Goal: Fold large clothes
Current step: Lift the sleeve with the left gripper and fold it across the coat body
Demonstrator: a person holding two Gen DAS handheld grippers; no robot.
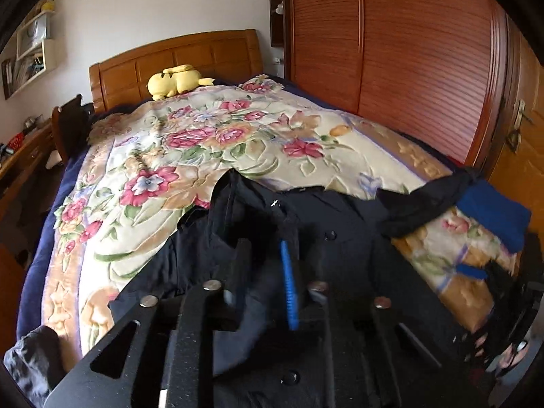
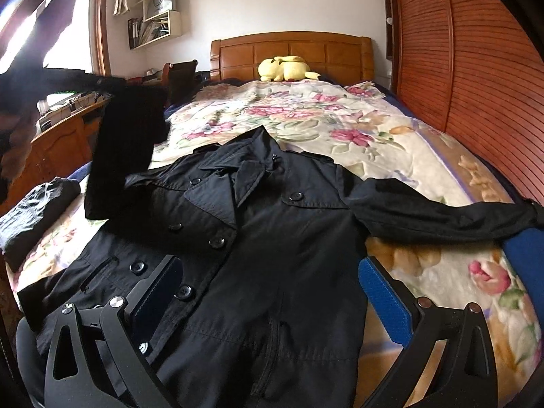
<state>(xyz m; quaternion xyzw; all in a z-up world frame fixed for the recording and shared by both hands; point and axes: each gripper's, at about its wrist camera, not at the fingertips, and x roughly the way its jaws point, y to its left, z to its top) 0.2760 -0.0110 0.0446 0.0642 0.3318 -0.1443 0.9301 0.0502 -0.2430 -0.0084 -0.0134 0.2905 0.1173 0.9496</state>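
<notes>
Two tongs are over a double bed covered by a floral blanket [image 2: 340,125]. On it a black double-breasted trench coat [image 2: 272,221] lies front up, buttoned, with its collar toward the wooden headboard [image 2: 289,47] and its hem toward the cameras.

The right tongs [image 2: 270,260] stand wide open above the lower half of the coat. The finger with the blue ribbed pad [image 2: 384,299] is over the coat's right edge, where cloth meets blanket, and the other is over the row of buttons. Nothing is between them but the coat below.

The left tongs [image 1: 263,243] stand narrowly apart over the dark cloth near the collar. Blur and the black fabric make it impossible to tell whether any cloth is pinched.

One sleeve [image 2: 442,214] stretches flat across the blanket to the right, and its cuff reaches a bright blue cloth [image 2: 523,248] at the bed's edge. The other sleeve [image 2: 125,156] is blurred and stands up off the bed at the left. What carries it is unclear.

A folded grey garment [image 2: 37,210] lies at the near left corner of the bed. A yellow plush toy [image 2: 285,68] rests against the headboard, and a slatted wooden wardrobe [image 2: 476,85] runs along the right side.
</notes>
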